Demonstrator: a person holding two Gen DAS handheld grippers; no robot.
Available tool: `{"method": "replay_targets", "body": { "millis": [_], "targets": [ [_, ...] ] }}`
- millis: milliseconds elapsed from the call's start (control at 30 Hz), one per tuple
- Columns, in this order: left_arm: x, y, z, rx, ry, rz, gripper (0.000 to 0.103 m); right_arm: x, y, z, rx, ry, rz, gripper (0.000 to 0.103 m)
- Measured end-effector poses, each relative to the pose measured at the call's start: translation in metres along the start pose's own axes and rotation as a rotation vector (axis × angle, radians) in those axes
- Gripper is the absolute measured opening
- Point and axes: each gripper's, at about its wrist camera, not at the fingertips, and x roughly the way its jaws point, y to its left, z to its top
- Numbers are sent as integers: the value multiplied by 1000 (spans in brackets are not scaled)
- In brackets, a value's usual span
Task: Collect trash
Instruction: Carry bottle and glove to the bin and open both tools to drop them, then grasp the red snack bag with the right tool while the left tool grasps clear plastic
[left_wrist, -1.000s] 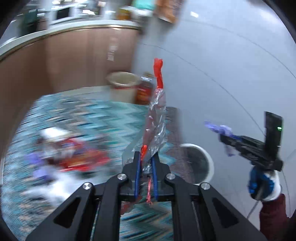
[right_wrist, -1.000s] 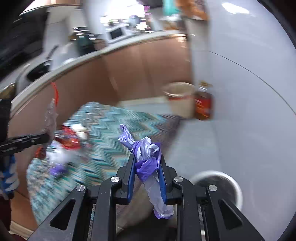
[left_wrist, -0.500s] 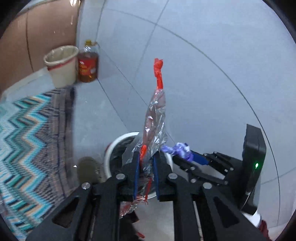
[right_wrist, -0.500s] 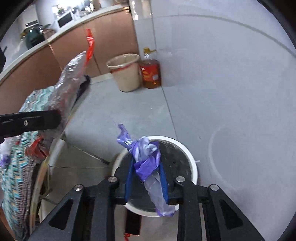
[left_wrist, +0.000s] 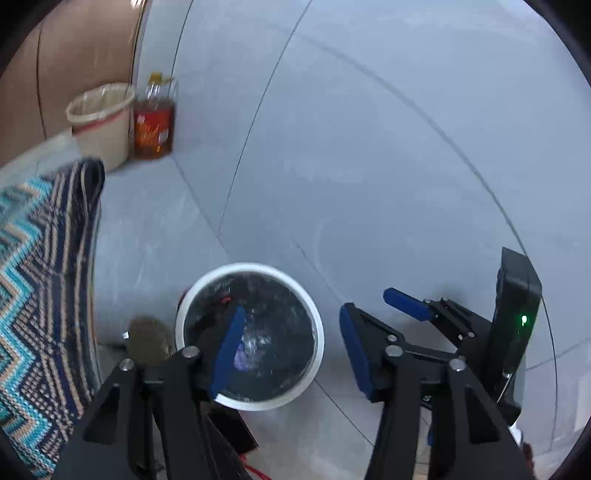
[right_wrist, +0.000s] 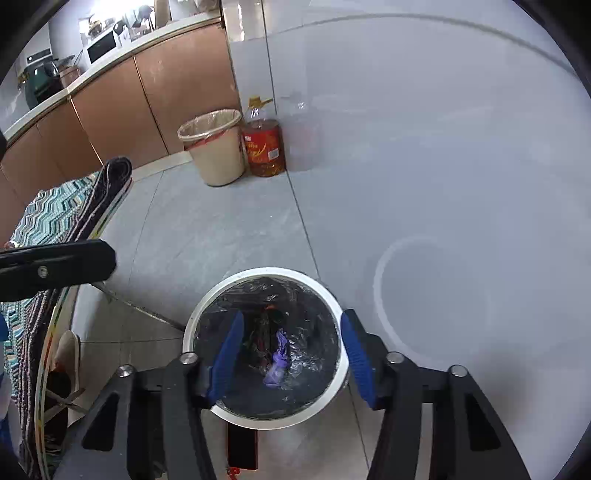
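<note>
Down on the grey tiled floor stands a white-rimmed bin (right_wrist: 334, 391) with a black liner, and both tools hang over it with their blue pads apart. In the right wrist view the right gripper (right_wrist: 291, 354) points down into the bin's mouth, its jaws opening with nothing between them; the purple wrapper (right_wrist: 277, 363) lies at the bottom of the liner, beside some darker crumpled plastic with a bit of red. In the left wrist view the left gripper (left_wrist: 293, 356) also points down at the same bin, its jaws opening and empty, one pad over the bin's mouth and the other out past the rim over bare floor. A pale purple scrap shows blurred inside the liner there, with a spot of red near the far wall of the bin. The right tool appears at the right of that view, its blue fingers apart and a green light on its black body. Farther back, against the wall, a beige waste basket (right_wrist: 214, 147) with a clear liner stands just beside a bottle of amber oil (right_wrist: 264, 147) with a red label. A zigzag-patterned cloth (left_wrist: 33, 280) in teal and navy hangs at the left edge, well apart from the bin. Brown cabinets (right_wrist: 147, 96) run along the far wall.
</note>
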Motion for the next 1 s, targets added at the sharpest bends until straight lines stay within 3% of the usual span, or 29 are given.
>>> {"method": "replay_targets", "body": {
  "millis": [167,233,467,667,800,1000],
  "targets": [
    [-33,-8,-10,21,-43,-41,64,-18,-7,5,4,-49,-11,62],
    [-47,-9,-13,26,-57,-51,73,-32,-4,8,1,-77,-16,63],
    [-110,-8,-25,31,-146,-31,75,-91,26,21,-48,-192,-12,63],
    [-175,5,-49,58,-239,58,75,-138,78,32,-136,-296,50,63],
    [-219,30,-73,39,-286,107,75,-162,121,34,-213,-355,117,63],
    [-287,80,-114,4,-356,251,74,-172,183,39,-308,-384,224,63]
  ]
}}
